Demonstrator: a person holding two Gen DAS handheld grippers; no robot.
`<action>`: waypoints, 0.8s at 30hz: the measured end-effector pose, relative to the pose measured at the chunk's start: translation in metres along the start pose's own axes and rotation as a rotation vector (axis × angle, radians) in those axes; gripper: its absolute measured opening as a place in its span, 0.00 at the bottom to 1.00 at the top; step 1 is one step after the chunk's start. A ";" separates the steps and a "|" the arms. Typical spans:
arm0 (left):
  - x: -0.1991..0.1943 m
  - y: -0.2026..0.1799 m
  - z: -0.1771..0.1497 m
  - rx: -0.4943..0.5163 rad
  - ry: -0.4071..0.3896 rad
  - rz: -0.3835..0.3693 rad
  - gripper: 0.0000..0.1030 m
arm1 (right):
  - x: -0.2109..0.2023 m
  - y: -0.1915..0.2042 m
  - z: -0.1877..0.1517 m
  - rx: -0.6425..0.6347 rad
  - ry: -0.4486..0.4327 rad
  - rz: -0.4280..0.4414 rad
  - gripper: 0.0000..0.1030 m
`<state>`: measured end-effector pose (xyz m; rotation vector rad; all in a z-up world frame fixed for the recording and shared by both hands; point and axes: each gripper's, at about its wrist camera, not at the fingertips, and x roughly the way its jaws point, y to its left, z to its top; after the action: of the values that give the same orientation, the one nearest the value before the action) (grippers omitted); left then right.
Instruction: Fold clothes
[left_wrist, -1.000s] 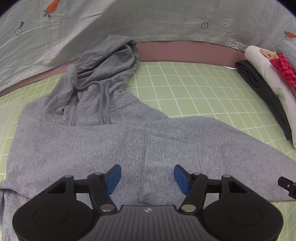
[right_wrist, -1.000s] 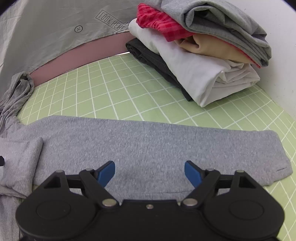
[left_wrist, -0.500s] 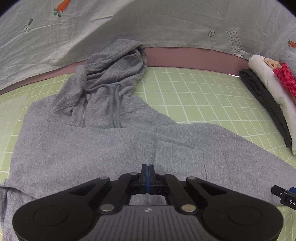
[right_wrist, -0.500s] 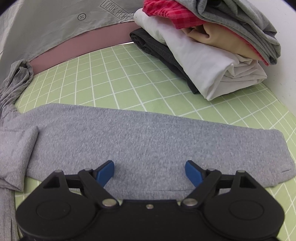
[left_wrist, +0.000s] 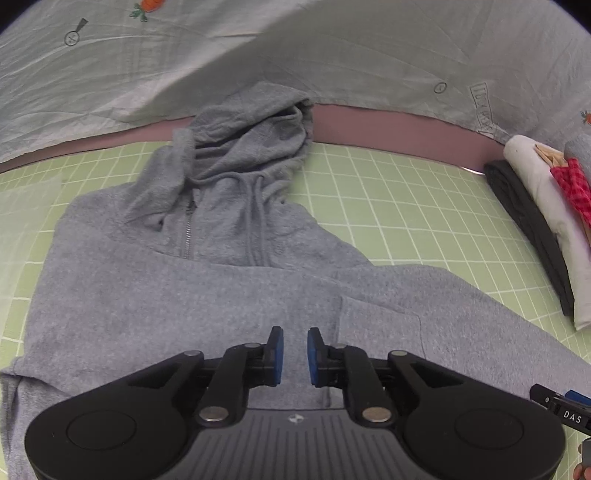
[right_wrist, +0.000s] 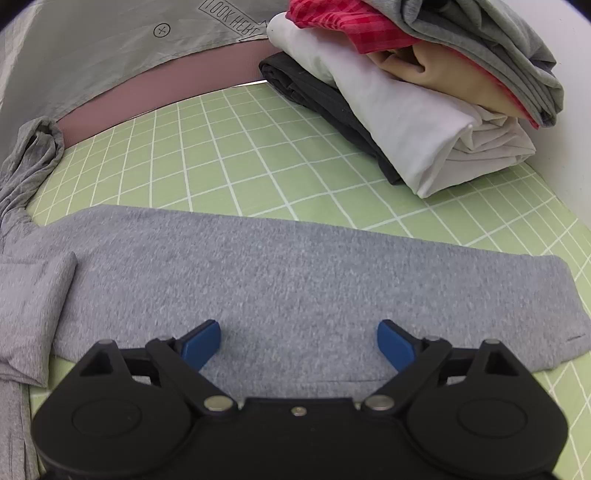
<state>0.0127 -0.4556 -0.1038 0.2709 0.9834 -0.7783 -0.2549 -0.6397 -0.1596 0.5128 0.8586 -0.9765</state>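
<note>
The left gripper (left_wrist: 294, 356) snapped shut and has just reopened slightly, empty, over the grey zip-up fleece hoodie (left_wrist: 207, 280), while the right gripper (right_wrist: 298, 345) has just widened, gaping empty above the outstretched sleeve (right_wrist: 295, 280), so no fold is started.

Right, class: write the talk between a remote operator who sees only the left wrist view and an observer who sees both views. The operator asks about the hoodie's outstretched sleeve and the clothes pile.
Operator: Where does the sleeve end?
Observer: Its cuff lies flat on the green mat, with nothing on it.
Operator: Is the right gripper holding the sleeve?
Observer: No. The right gripper is over the sleeve, its jaws have just been opening wider, and nothing is pinched between them.
Operator: What tops the pile?
Observer: A folded grey garment, lying over the red checked one.
</note>
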 end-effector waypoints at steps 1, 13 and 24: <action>0.004 -0.006 -0.001 0.009 0.007 -0.011 0.20 | 0.000 0.000 -0.001 0.001 0.000 0.000 0.91; 0.022 -0.023 -0.012 0.049 0.043 -0.096 0.01 | 0.003 -0.001 0.001 0.006 0.006 -0.002 0.97; -0.030 0.018 0.005 0.040 -0.094 0.021 0.01 | 0.004 -0.001 0.000 0.007 0.004 -0.005 0.99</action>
<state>0.0192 -0.4313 -0.0792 0.2762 0.8763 -0.7853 -0.2543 -0.6418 -0.1630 0.5190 0.8609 -0.9839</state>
